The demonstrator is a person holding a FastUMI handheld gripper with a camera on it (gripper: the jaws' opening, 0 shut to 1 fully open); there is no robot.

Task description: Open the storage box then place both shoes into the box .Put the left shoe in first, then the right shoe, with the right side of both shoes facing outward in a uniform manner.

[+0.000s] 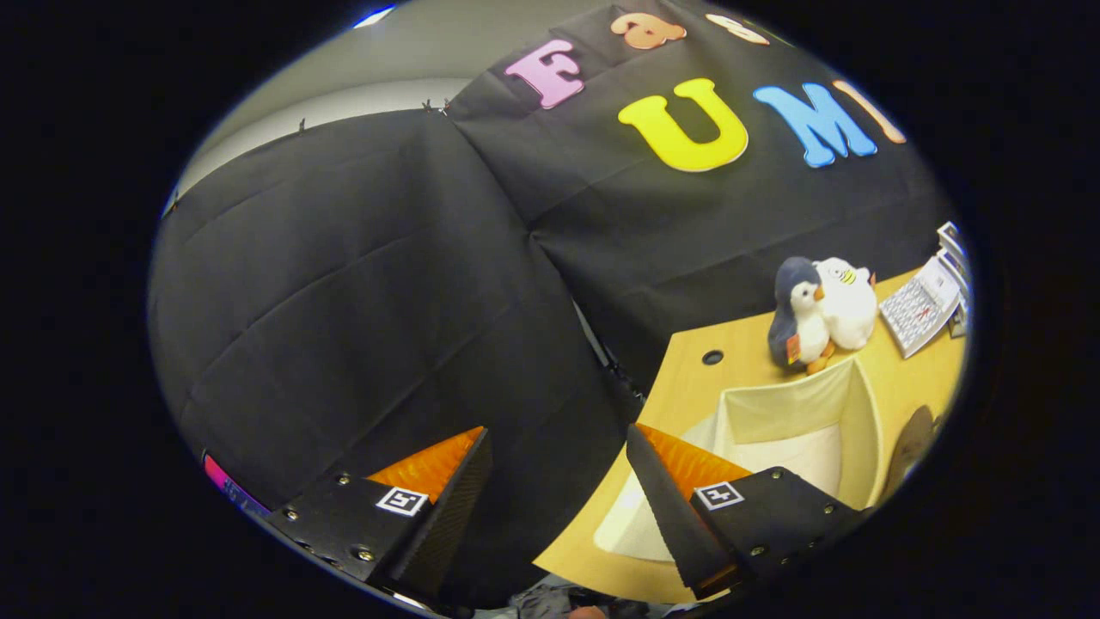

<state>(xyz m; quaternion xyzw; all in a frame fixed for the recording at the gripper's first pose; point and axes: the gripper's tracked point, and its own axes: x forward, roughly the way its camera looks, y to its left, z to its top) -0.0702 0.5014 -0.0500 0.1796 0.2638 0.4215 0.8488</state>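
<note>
The cream fabric storage box (795, 402) stands on the wooden table (687, 387), just beyond my right finger (666, 481). Its top is open and its pale inside shows, with nothing visible in it. A pale flap (632, 524) lies flat on the table by the box's near side, partly behind that finger. A rounded grey-brown shape (911, 443) past the box's right wall could be a shoe; I cannot tell. My gripper (557, 432) is open and holds nothing. It hangs off the table's left edge, with the booth's black cloth between and beyond its fingers.
Two plush toys, a grey penguin (797, 316) and a white one (846, 303), stand behind the box. A calculator-like item (924, 305) lies at the far right. A round cable hole (711, 357) is in the tabletop. Black cloth walls (361, 284) rise left and behind.
</note>
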